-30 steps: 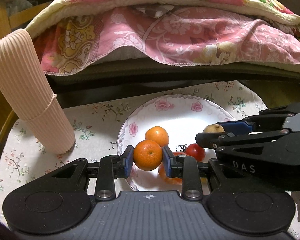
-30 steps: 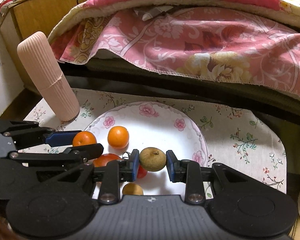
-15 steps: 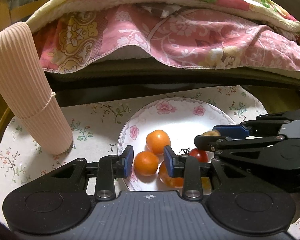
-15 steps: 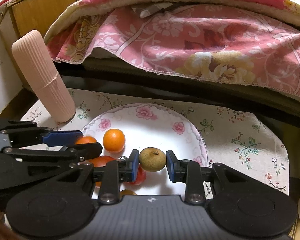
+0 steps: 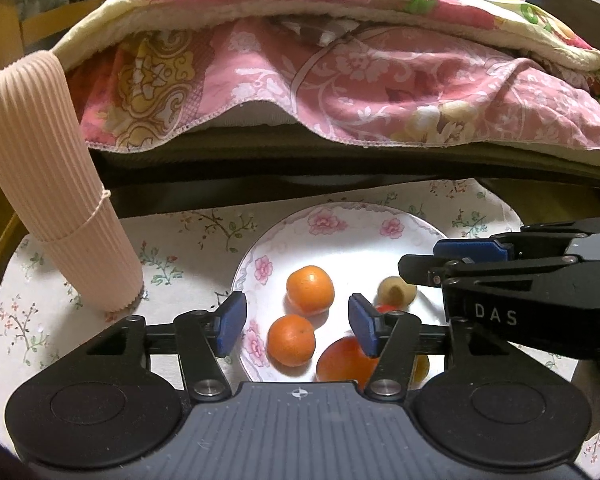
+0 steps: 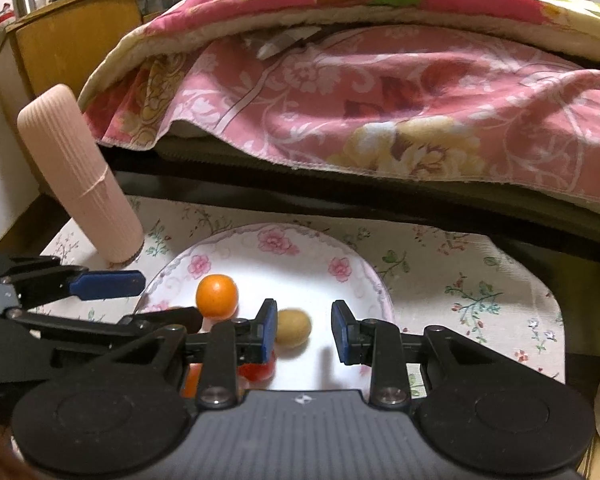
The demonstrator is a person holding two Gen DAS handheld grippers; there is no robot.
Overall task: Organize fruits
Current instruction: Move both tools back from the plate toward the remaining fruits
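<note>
My left tool (image 5: 296,322) is opening, pads clear of the orange (image 5: 291,340) lying on the plate (image 5: 340,236). My right tool (image 6: 305,330) stands open; the brown fruit (image 6: 294,327) lies on the plate between its pads, near the plate's middle.

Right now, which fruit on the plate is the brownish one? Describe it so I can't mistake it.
Find the white floral plate on the flowered cloth. Near its middle, between the right gripper's open blue pads, lies the brownish fruit. It is dull tan and egg-shaped, unlike the bright orange tangerine beside it.
</note>
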